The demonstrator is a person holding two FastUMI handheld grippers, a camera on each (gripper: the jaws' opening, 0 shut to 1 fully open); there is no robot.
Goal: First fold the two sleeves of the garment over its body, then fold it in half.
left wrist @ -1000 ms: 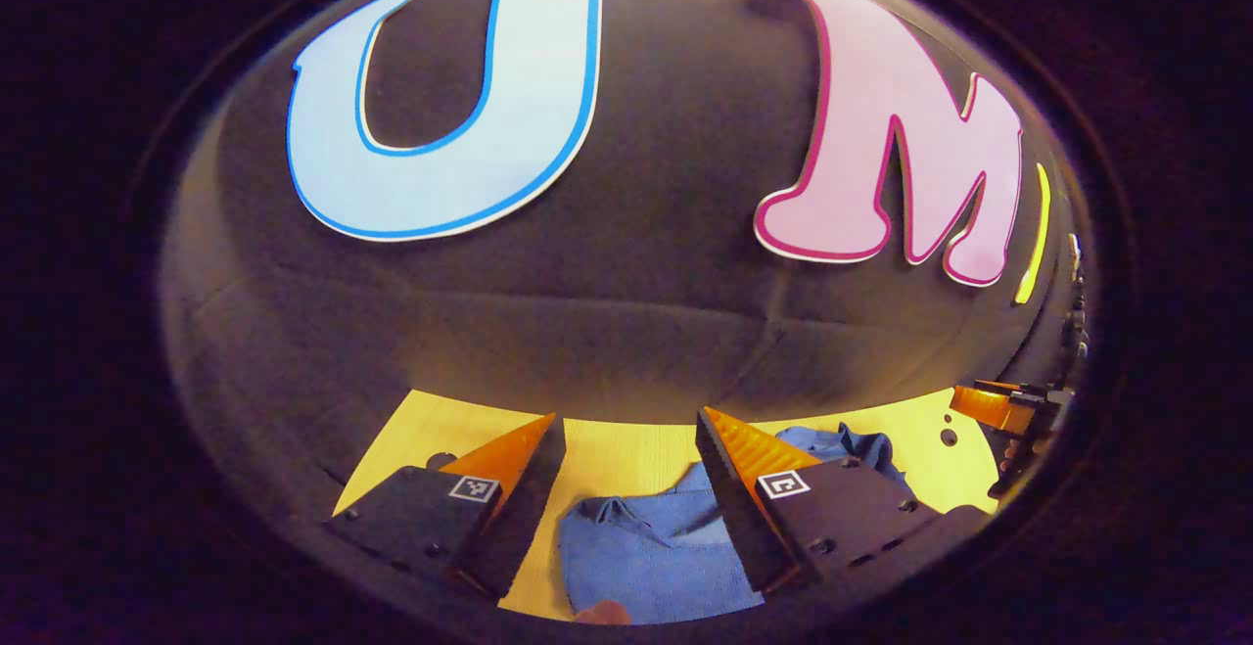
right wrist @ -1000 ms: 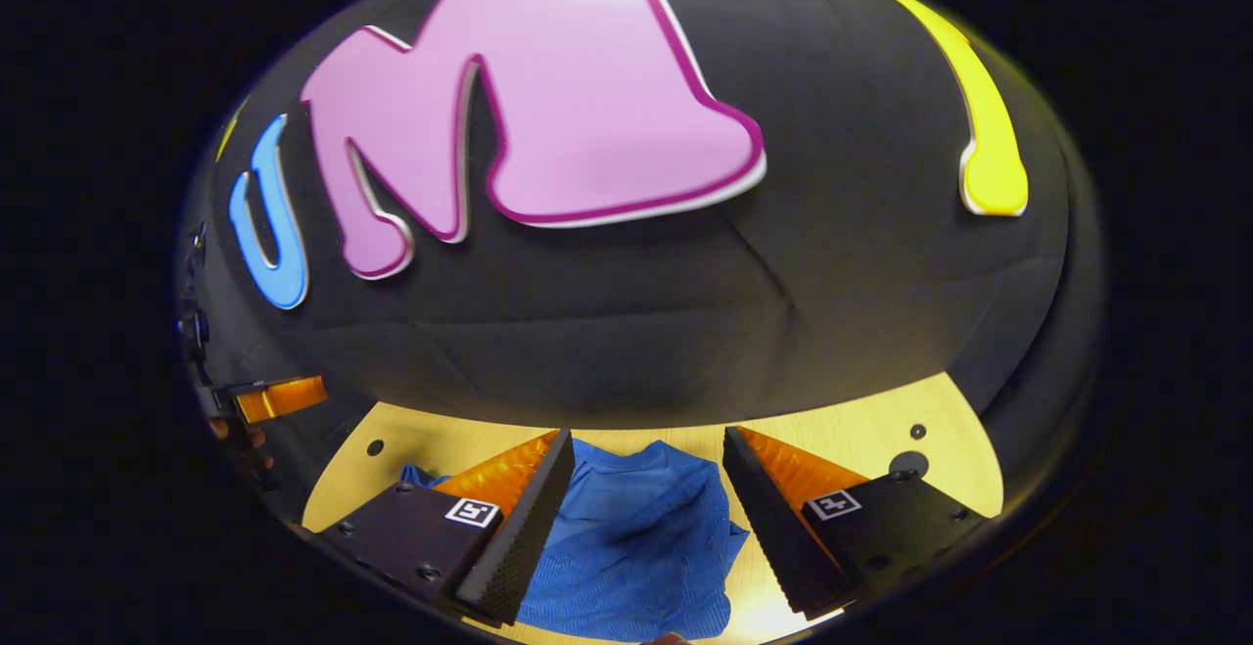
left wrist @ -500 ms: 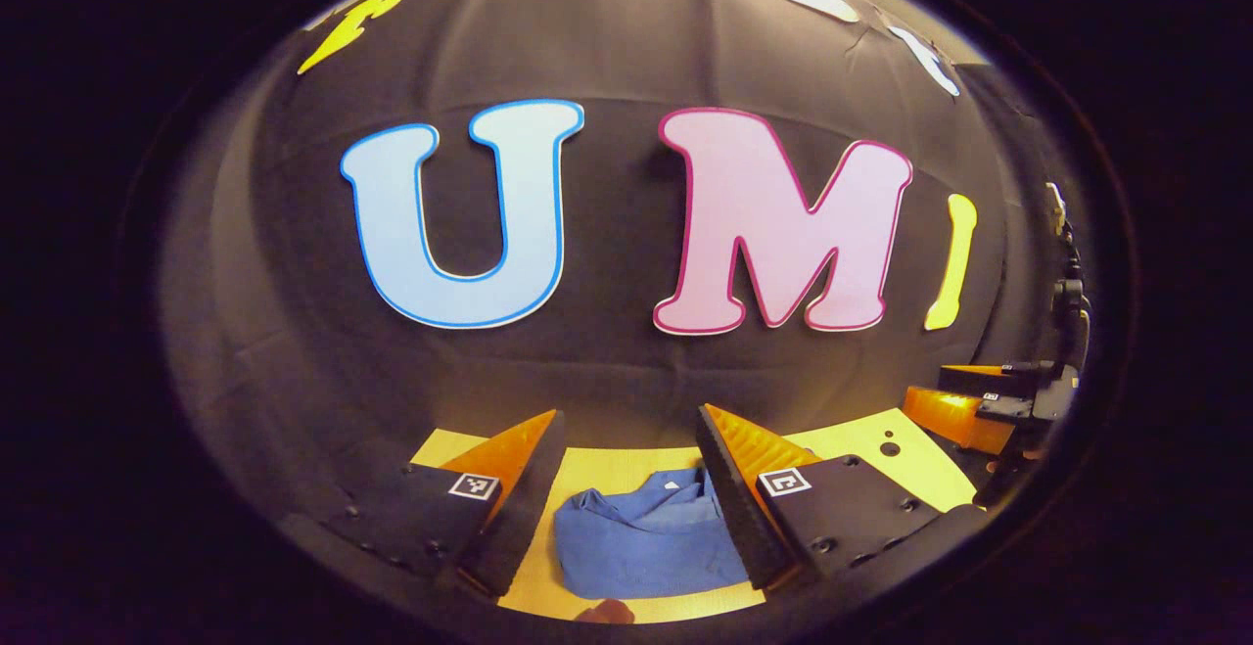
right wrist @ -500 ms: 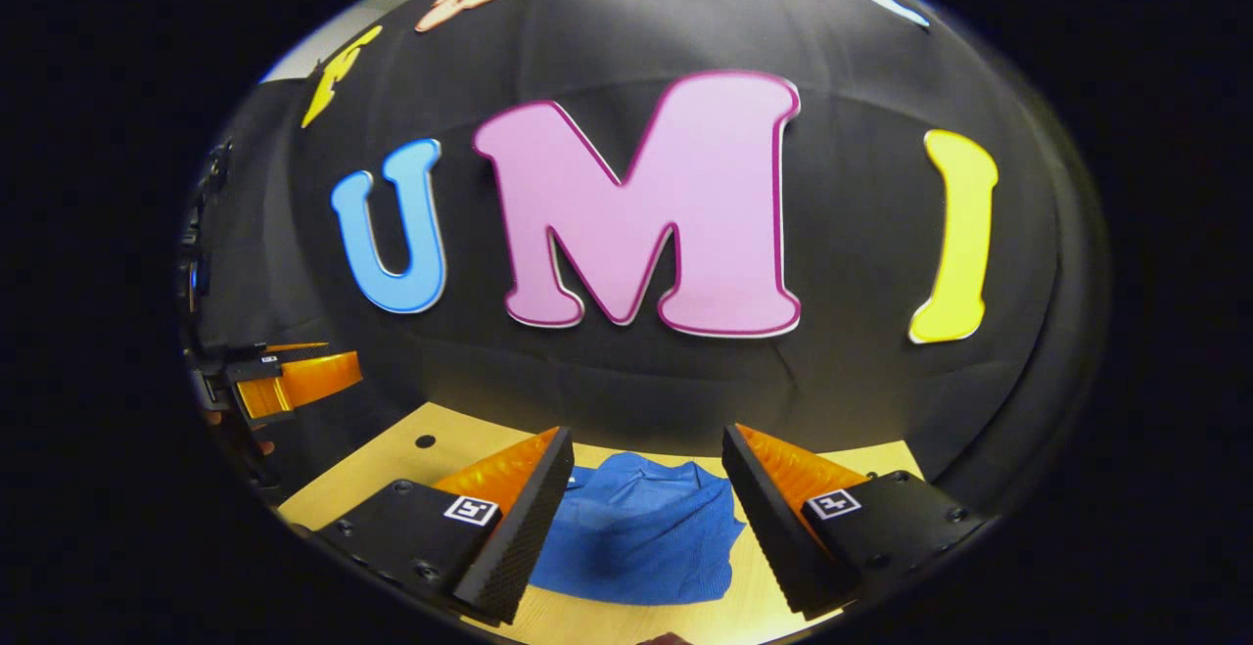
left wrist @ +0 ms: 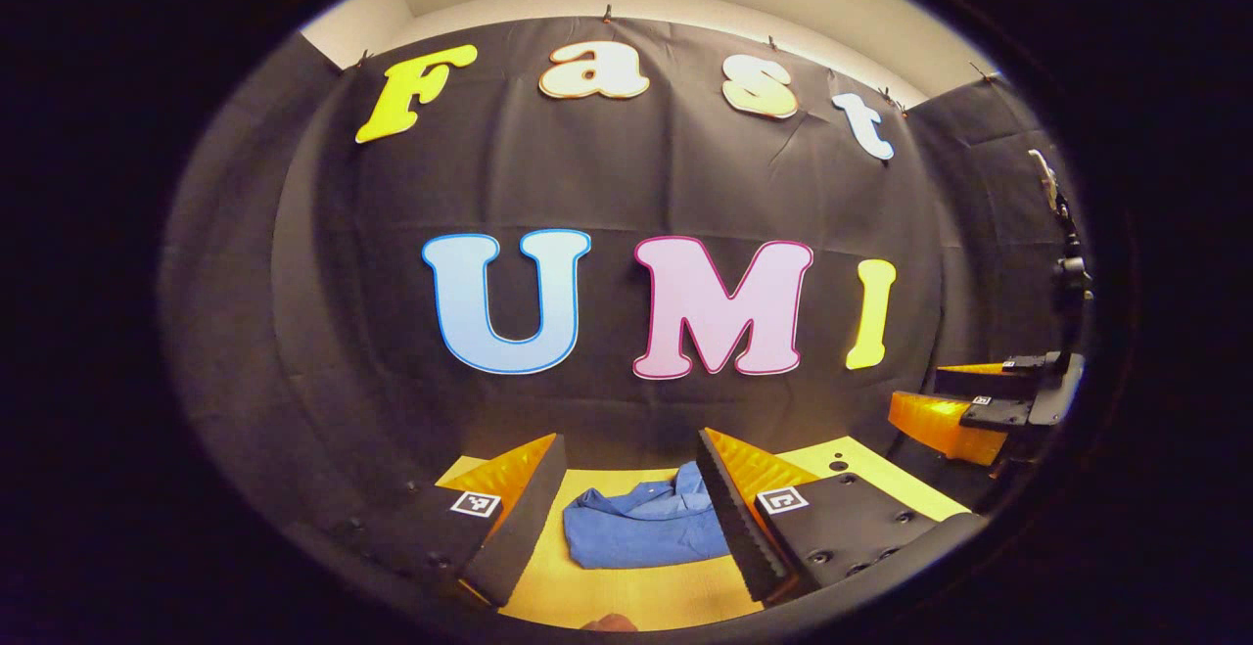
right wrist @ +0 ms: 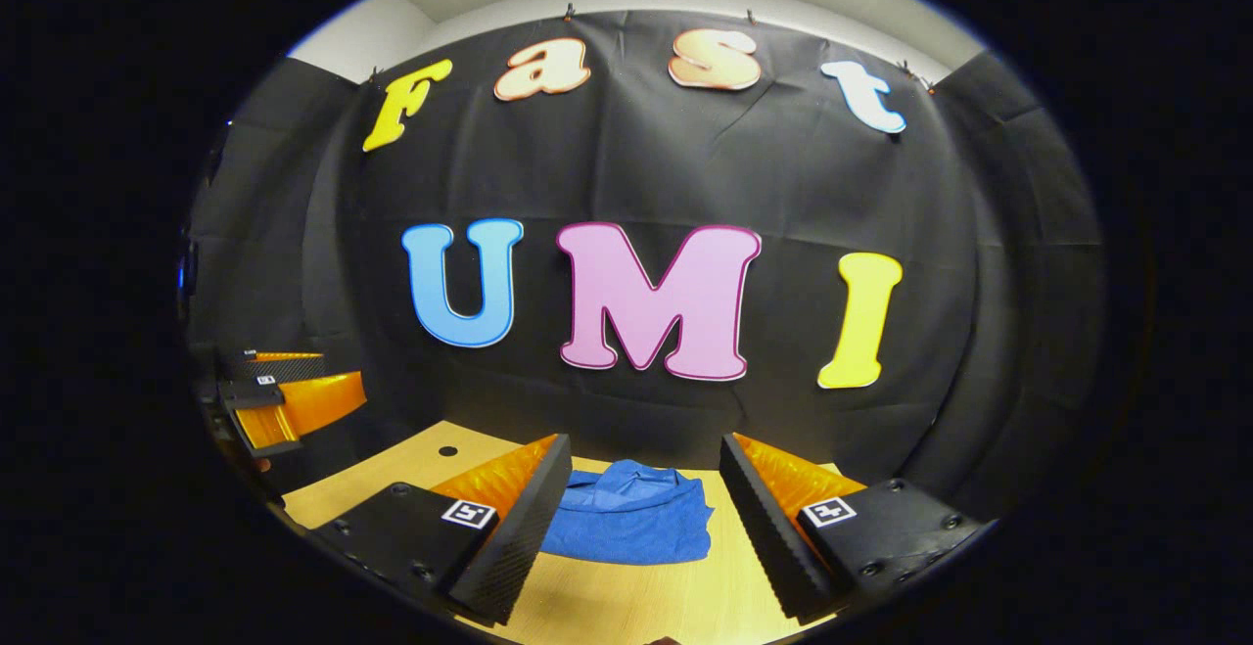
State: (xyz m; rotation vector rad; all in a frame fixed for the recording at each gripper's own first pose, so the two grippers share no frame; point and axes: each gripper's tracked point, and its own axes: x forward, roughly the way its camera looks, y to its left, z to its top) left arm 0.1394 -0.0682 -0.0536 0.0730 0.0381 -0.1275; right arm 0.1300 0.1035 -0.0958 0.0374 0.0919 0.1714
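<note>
A blue garment (left wrist: 641, 530) lies folded into a compact bundle on the wooden table (left wrist: 626, 591), its collar facing up. The right gripper view has the same garment (right wrist: 631, 525) as a flat blue pile on the table (right wrist: 626, 596). My left gripper (left wrist: 626, 513) is open, raised off the table and back from the cloth, holding nothing. Open and empty too, my right gripper (right wrist: 646, 513) hangs clear of the garment. At the right edge of the left gripper view is the right gripper (left wrist: 964, 410); the left gripper (right wrist: 289, 395) appears at the left edge of the right gripper view.
The black cloth wall (left wrist: 626, 185) rises just behind the table's far edge. Small holes (right wrist: 447, 450) dot the tabletop (left wrist: 834, 465). Bare wood lies in front of the garment.
Both grippers have pulled back and tilted up from the garment, which now looks smaller and farther off. Much more of the wall is in sight. Both stayed open.
</note>
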